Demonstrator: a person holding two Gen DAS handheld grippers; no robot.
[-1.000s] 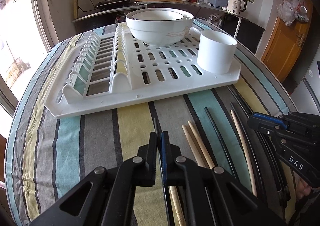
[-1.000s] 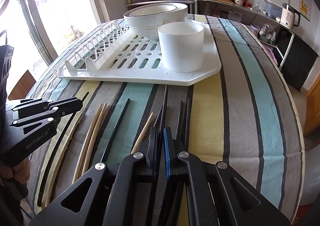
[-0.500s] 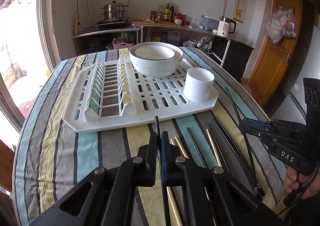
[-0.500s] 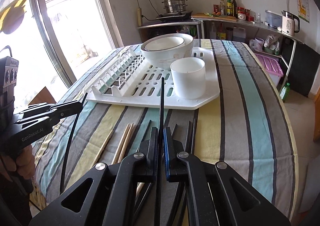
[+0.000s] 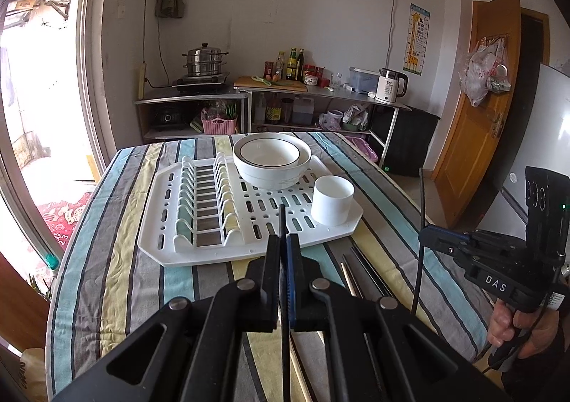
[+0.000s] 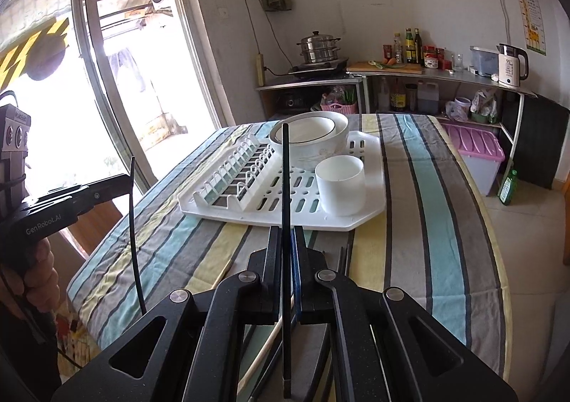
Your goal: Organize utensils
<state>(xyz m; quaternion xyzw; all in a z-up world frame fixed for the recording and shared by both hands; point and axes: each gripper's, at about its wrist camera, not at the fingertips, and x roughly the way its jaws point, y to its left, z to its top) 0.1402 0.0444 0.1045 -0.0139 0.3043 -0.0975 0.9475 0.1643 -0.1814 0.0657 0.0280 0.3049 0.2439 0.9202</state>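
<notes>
My left gripper (image 5: 283, 241) is shut on a black chopstick (image 5: 282, 220), held above the striped table in front of the white drying rack (image 5: 199, 252). My right gripper (image 6: 284, 234) is shut on another black chopstick (image 6: 285, 166) that sticks up toward the bowls. Each gripper shows in the other's view: the right gripper (image 5: 424, 234) with its chopstick upright, the left gripper (image 6: 130, 183) likewise. A white cup (image 5: 332, 200) stands on the rack's near right corner. Several wooden and black chopsticks (image 5: 356, 270) lie on the cloth below.
Two stacked white bowls (image 5: 270, 159) sit at the back of the rack, and the plate slots (image 5: 205, 202) fill its left half. A person's hand (image 5: 516, 327) grips the right handle. Beyond the table are a kitchen counter, a kettle (image 5: 390, 84) and a wooden door.
Both grippers have risen from the table, each lifting a black chopstick off the cloth. The rack and the loose chopsticks now look farther below.
</notes>
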